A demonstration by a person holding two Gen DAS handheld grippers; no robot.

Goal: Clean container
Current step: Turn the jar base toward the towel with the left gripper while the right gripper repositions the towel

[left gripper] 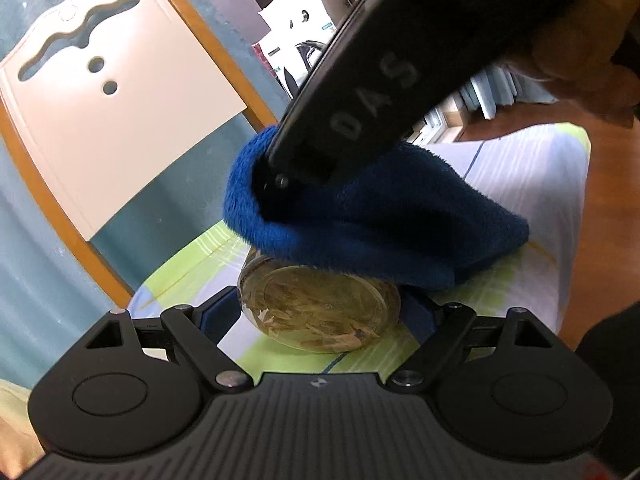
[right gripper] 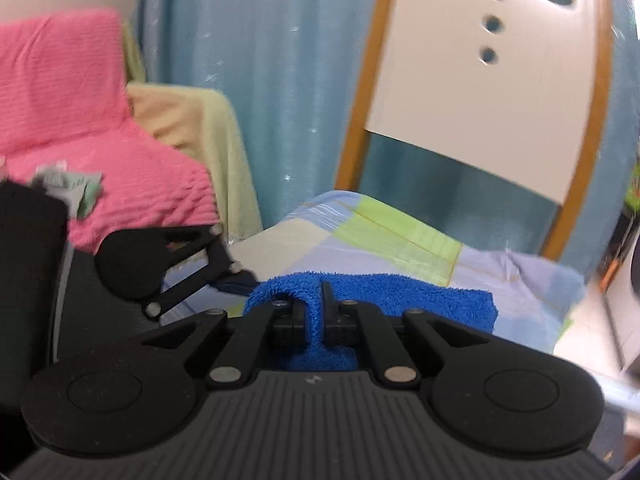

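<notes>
A clear glass jar (left gripper: 320, 312) holding dried yellow-brown leaves lies on its side, its round end facing the left wrist camera. My left gripper (left gripper: 320, 308) is shut on it, one finger on each flank. A blue fleece cloth (left gripper: 380, 220) lies over the top of the jar. My right gripper (left gripper: 288, 168) comes down from the upper right, shut on that cloth. In the right wrist view the right gripper (right gripper: 315, 312) pinches a fold of the blue cloth (right gripper: 420, 300), which hides the jar. The left gripper (right gripper: 236, 276) shows at the left.
The jar is over a table with a green, blue and white checked cover (left gripper: 520, 184). A wooden-framed chair with a white back (left gripper: 112, 120) stands behind it against a teal curtain. A seat draped in pink towel (right gripper: 80, 140) is at the left. A hand (left gripper: 580, 72) holds the right gripper.
</notes>
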